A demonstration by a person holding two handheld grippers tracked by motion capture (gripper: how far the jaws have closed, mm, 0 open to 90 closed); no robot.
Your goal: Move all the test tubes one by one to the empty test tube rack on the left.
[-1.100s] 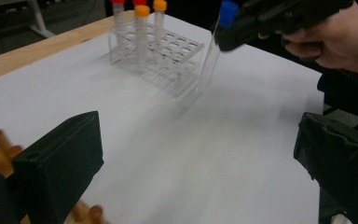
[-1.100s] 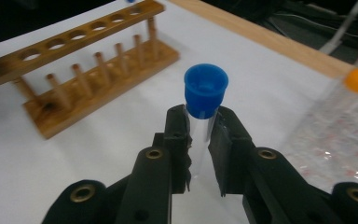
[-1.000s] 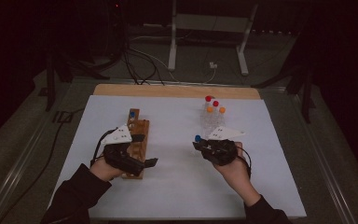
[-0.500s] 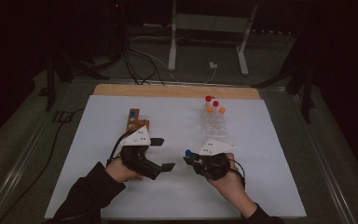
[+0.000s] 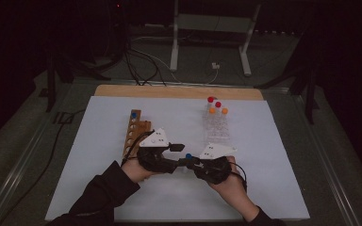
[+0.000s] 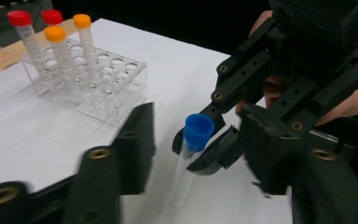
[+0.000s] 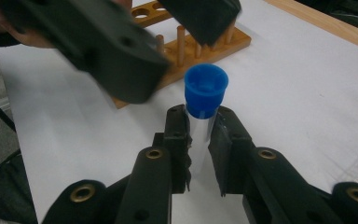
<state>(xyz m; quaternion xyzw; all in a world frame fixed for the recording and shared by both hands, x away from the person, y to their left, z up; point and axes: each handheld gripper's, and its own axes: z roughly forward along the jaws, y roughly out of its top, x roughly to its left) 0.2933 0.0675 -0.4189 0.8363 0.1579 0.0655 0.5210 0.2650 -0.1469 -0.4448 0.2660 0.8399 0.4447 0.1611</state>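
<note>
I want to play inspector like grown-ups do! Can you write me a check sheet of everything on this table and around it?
Surface: white sheet over a wooden table, bare near the hands.
Job's things: clear plastic tube with blue cap, upright.
Clutter: clear plastic rack holding two red-capped and two orange-capped tubes; wooden peg rack with one blue-capped tube.
Grippers: right gripper clamps the clear tube below its cap; left gripper has just been closing, its fingers either side of the cap, not pressing.
Cables: black cables on the floor behind.
Surroundings: dark room, metal stand.

Left gripper's (image 6: pixel 191 154) jaws motion-blurred
</note>
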